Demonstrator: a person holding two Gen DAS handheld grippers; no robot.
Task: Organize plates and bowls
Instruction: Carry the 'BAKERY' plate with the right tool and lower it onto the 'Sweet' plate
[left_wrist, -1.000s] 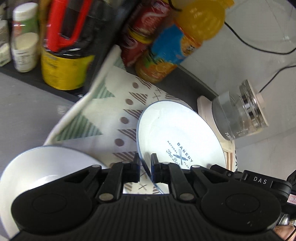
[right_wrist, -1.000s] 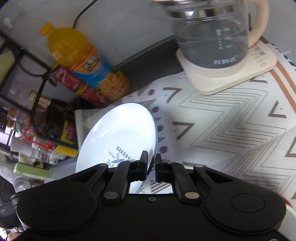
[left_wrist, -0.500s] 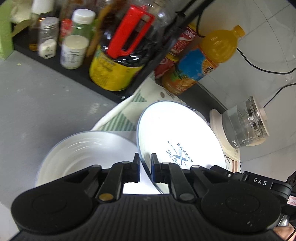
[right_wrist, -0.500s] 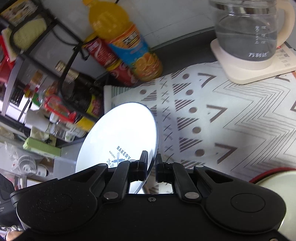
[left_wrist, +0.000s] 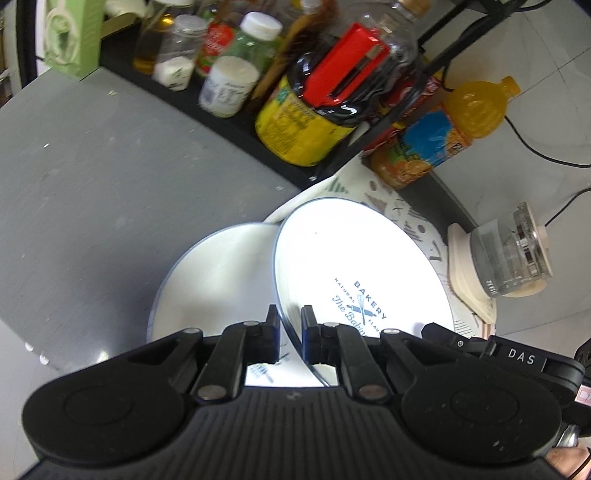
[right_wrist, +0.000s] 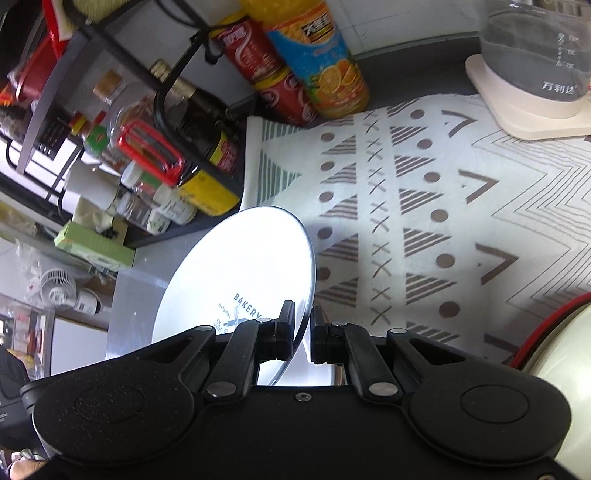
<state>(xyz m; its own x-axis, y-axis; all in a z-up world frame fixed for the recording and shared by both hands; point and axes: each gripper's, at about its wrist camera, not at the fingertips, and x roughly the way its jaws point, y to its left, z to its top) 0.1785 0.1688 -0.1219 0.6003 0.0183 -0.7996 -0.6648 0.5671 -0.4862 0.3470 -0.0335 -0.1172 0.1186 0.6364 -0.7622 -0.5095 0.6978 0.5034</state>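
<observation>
A white plate with a blue rim and "BAKERY" print (left_wrist: 354, 266) is held tilted on edge by both grippers. My left gripper (left_wrist: 289, 326) is shut on its rim. My right gripper (right_wrist: 303, 325) is shut on the rim of the same plate (right_wrist: 243, 266). A second white blue-rimmed plate (left_wrist: 214, 280) lies flat on the grey counter below and to the left of the held plate. A red-rimmed bowl (right_wrist: 561, 332) shows at the right edge of the right wrist view.
A black rack (left_wrist: 229, 122) holds jars, sauce bottles and a red-handled jug. An orange drink bottle (left_wrist: 443, 140) and red cans stand beside it. A glass kettle on a cream base (left_wrist: 506, 254) stands at the right. A patterned cloth (right_wrist: 424, 206) covers the counter.
Both grippers have carried the held plate left, off the patterned cloth and over the flat plate on the grey counter. The rack and flat plate have come further into view.
</observation>
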